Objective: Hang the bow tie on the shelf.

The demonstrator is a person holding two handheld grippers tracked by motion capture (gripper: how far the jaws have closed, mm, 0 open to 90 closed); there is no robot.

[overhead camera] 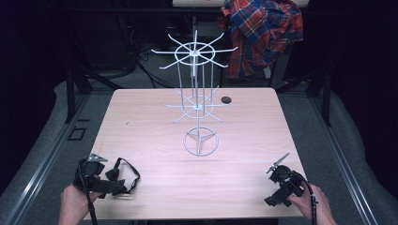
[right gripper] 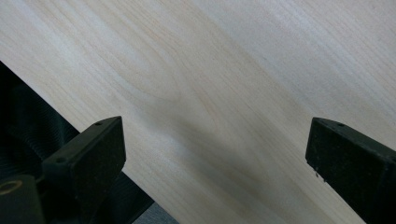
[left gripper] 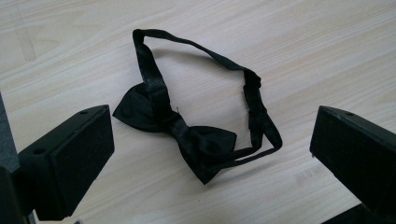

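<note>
A black bow tie [overhead camera: 118, 176] with its neck strap spread in a loop lies flat on the wooden table [overhead camera: 141, 126] near the front left corner. My left gripper [overhead camera: 99, 180] is just left of it, held in a hand. In the left gripper view the bow tie [left gripper: 187, 135] lies on the table between and ahead of the jaws; the left gripper [left gripper: 210, 119] stands wide open and touches nothing. My right gripper [overhead camera: 280, 187] rests near the front right corner. In its own view the right gripper [right gripper: 215, 126] is open over bare wood.
A white wire display rack [overhead camera: 196, 89] with two tiers of radiating hooks stands on a ring base [overhead camera: 201, 141] at the table's middle. A dark cable hole [overhead camera: 226, 100] sits behind it. A plaid shirt [overhead camera: 263, 33] hangs beyond the far edge. The table's edge [right gripper: 70, 126] runs close to the right gripper.
</note>
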